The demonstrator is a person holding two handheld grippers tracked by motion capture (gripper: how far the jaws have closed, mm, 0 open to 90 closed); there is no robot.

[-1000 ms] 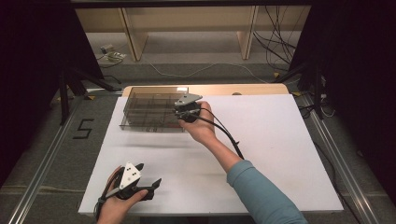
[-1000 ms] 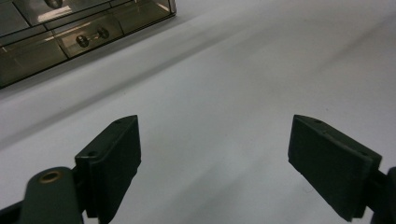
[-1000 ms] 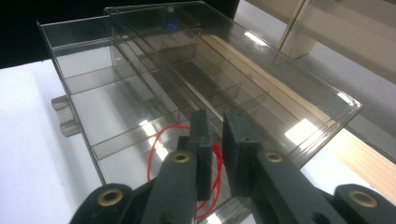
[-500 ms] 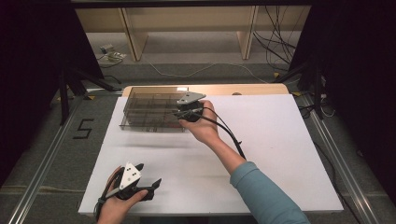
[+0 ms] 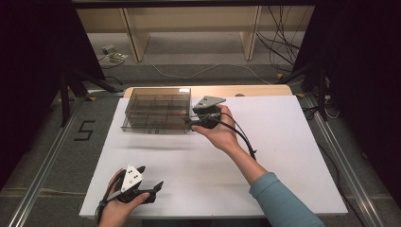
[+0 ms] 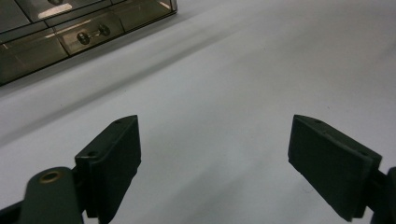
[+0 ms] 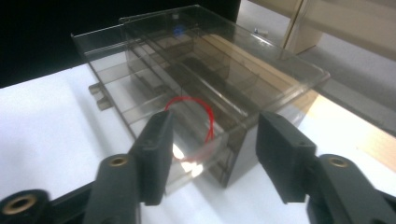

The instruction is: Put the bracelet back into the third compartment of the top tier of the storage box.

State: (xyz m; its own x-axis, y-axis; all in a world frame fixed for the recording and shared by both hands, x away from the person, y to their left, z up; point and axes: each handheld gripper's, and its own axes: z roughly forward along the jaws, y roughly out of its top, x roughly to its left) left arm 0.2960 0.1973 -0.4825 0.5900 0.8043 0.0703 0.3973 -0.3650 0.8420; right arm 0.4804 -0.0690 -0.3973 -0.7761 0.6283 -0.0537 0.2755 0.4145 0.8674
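A smoked clear plastic drawer box (image 5: 156, 111) stands at the back left of the white board (image 5: 283, 156). My right gripper (image 5: 188, 122) is held at the box's right end, open, with nothing between its fingers. In the right gripper view the gripper (image 7: 215, 123) points at a corner of the box (image 7: 201, 79), and a red ring (image 7: 194, 128) lies inside a compartment. My left gripper (image 5: 153, 187) rests near the front left edge of the board, open and holding nothing. In the left gripper view its jaws (image 6: 212, 140) stand wide apart over bare board, with the box (image 6: 70, 28) far off.
A wooden table edge (image 5: 246, 90) runs behind the board. Metal rails (image 5: 42, 170) lie on the floor at both sides. Wooden shelf legs (image 5: 132, 33) and cables (image 5: 279, 38) sit beyond the table. A "5" (image 5: 84, 130) is marked on the floor.
My right gripper has shifted a little to the right along the box's end. The left gripper has stayed where it was.
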